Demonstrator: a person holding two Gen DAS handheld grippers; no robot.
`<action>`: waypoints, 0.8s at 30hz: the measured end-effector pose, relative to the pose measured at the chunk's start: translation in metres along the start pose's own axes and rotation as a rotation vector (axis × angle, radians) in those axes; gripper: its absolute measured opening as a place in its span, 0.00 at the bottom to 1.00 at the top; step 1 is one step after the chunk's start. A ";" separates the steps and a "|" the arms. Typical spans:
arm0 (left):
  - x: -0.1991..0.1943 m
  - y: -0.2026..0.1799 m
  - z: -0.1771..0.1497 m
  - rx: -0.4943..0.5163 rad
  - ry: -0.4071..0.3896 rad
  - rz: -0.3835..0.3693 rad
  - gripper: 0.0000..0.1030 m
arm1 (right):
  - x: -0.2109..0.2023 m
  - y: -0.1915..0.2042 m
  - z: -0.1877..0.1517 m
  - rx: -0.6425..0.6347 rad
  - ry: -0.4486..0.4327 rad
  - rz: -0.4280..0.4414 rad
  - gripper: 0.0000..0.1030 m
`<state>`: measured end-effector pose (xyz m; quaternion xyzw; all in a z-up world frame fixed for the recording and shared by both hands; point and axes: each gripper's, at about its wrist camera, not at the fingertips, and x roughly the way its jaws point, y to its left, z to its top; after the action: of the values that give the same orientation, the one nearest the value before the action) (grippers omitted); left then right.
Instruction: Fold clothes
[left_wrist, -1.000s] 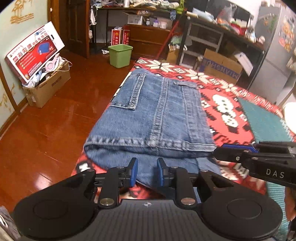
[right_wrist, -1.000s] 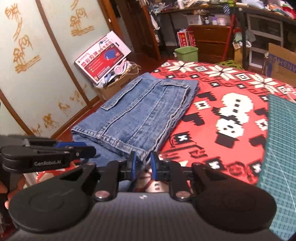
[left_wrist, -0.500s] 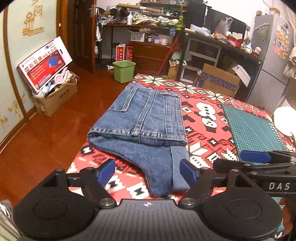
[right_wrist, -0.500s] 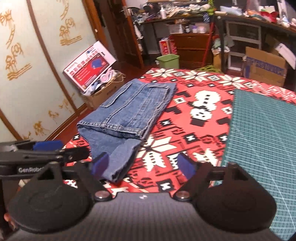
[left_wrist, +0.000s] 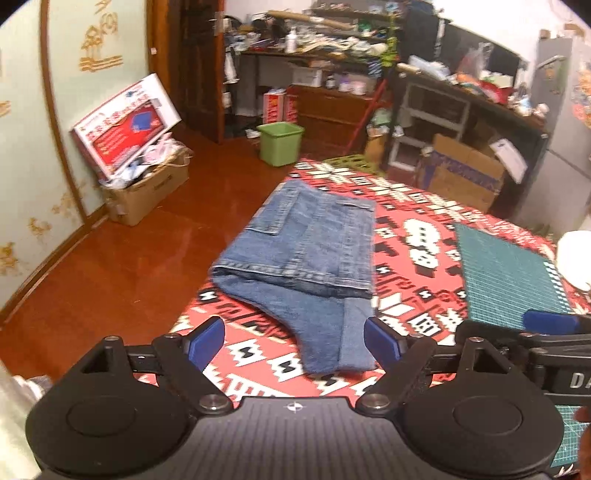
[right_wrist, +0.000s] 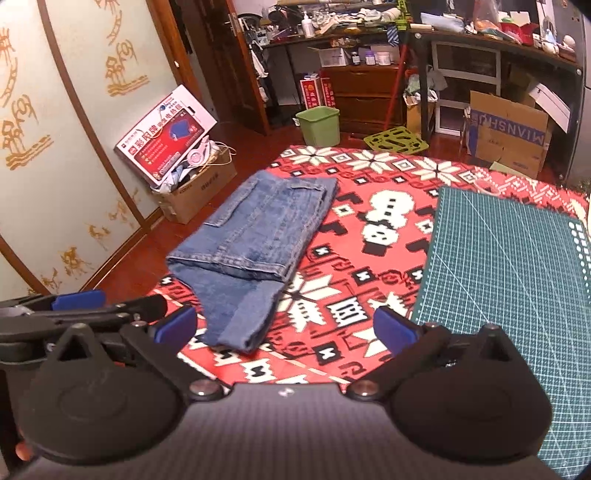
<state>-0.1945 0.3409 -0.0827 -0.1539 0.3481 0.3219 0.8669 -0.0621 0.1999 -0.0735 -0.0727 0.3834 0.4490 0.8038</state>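
A pair of blue jeans (left_wrist: 306, 251) lies folded on the red patterned tablecloth (left_wrist: 413, 236), with a lower layer and one leg end sticking out toward me. My left gripper (left_wrist: 293, 343) hangs above the near end of the jeans, its jaws still opening, nothing between its blue pads. In the right wrist view the jeans (right_wrist: 255, 236) lie at centre left, and my right gripper (right_wrist: 284, 328) is raised over the cloth to their right, jaws still spreading and empty. Each gripper shows at the edge of the other's view.
A green cutting mat (right_wrist: 517, 266) covers the table's right side. A white round object (left_wrist: 576, 258) sits at the far right edge. On the wooden floor to the left stand a cardboard box of clutter (left_wrist: 144, 184) and a green bin (left_wrist: 280, 142). Crowded shelves stand behind.
Both grippers were nearly shut low at the near hem of the jeans. They let go, opened wide, and lifted up and back, so the jeans now lie farther off and smaller.
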 end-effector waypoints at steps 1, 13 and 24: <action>-0.005 0.001 0.002 -0.006 0.005 0.016 0.81 | -0.004 0.004 0.003 -0.005 0.002 -0.011 0.99; -0.079 0.001 0.013 -0.076 -0.027 0.094 0.86 | -0.068 0.042 0.023 -0.084 -0.058 -0.122 0.99; -0.102 -0.008 0.012 -0.021 -0.007 0.132 0.97 | -0.095 0.048 0.026 -0.084 0.018 -0.159 0.99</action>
<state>-0.2389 0.2946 -0.0025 -0.1385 0.3513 0.3824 0.8433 -0.1142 0.1765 0.0202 -0.1407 0.3643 0.3987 0.8298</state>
